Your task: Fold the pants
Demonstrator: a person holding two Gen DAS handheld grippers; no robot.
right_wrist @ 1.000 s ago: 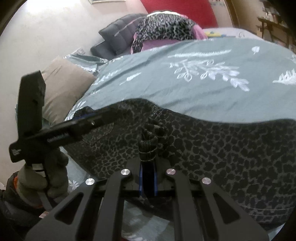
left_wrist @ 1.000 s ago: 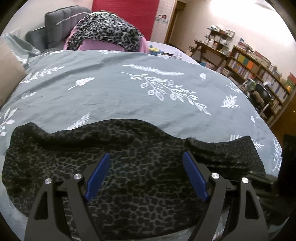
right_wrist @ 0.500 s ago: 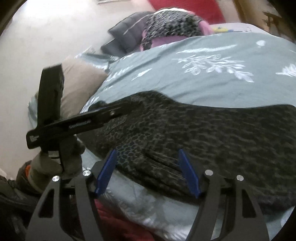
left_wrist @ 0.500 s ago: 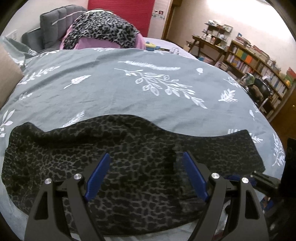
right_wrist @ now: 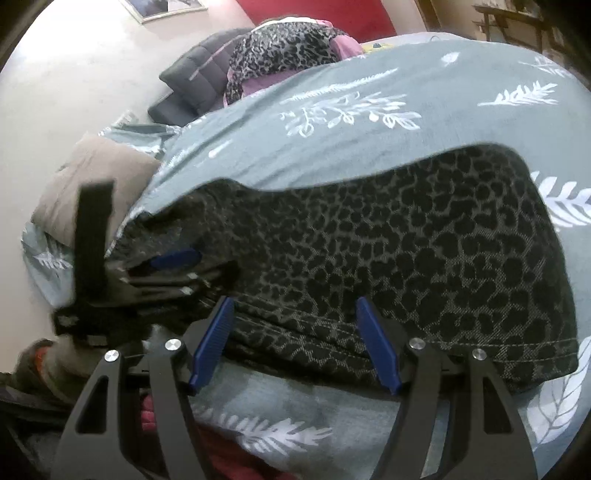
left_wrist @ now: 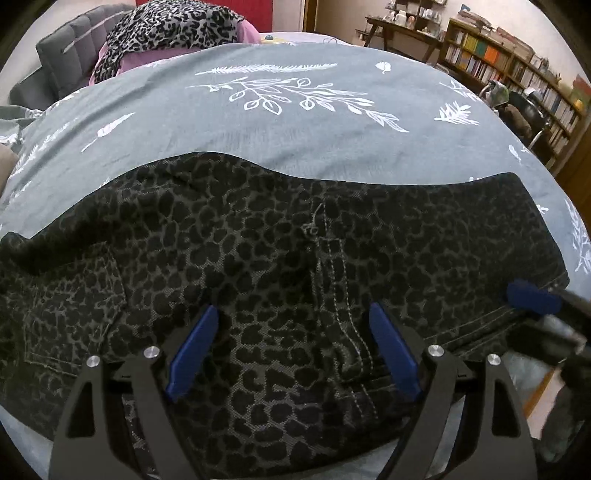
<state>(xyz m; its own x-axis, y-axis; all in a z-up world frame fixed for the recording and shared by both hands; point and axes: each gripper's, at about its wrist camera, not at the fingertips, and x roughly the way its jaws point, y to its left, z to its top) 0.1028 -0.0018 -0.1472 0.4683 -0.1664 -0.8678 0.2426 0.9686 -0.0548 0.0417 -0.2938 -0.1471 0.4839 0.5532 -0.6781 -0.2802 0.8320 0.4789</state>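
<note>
I am looking along my left gripper (left_wrist: pixel 291 347) and its blue fingers (left_wrist: pixel 192 347) are standing wide apart, holding nothing, hovering low over the pants (left_wrist: pixel 280 266). The pants, dark with a leopard-like print, are lying spread across the near edge of the bed, on a grey bedspread (left_wrist: pixel 295 122) printed with white leaves. Between the left fingers I am seeing a line of pale stitching running down the cloth. At the right edge of this view a blue pad of my right gripper (left_wrist: pixel 532 300) is showing beside the hem end of the pants, blurred. From the right wrist camera, my right gripper (right_wrist: pixel 293 341) is also spread wide and gripping nothing; its fingers (right_wrist: pixel 376 343) are sitting just at the near edge of the pants (right_wrist: pixel 388 251), where a stitched hem is lying in layers on the bedspread (right_wrist: pixel 332 140). In that same view my left gripper (right_wrist: pixel 173 266) is coming in from the left side, over the far-left end of the pants; it is blurred and I cannot tell whether it is touching the cloth. Farther up the bed, a spotted blanket (left_wrist: pixel 170 26) is lying heaped on something pink, with a dark grey cushion (right_wrist: pixel 195 81) and a beige pillow (right_wrist: pixel 88 177) off to the left. Bookshelves (left_wrist: pixel 517 62) are lining the wall to the right.
</note>
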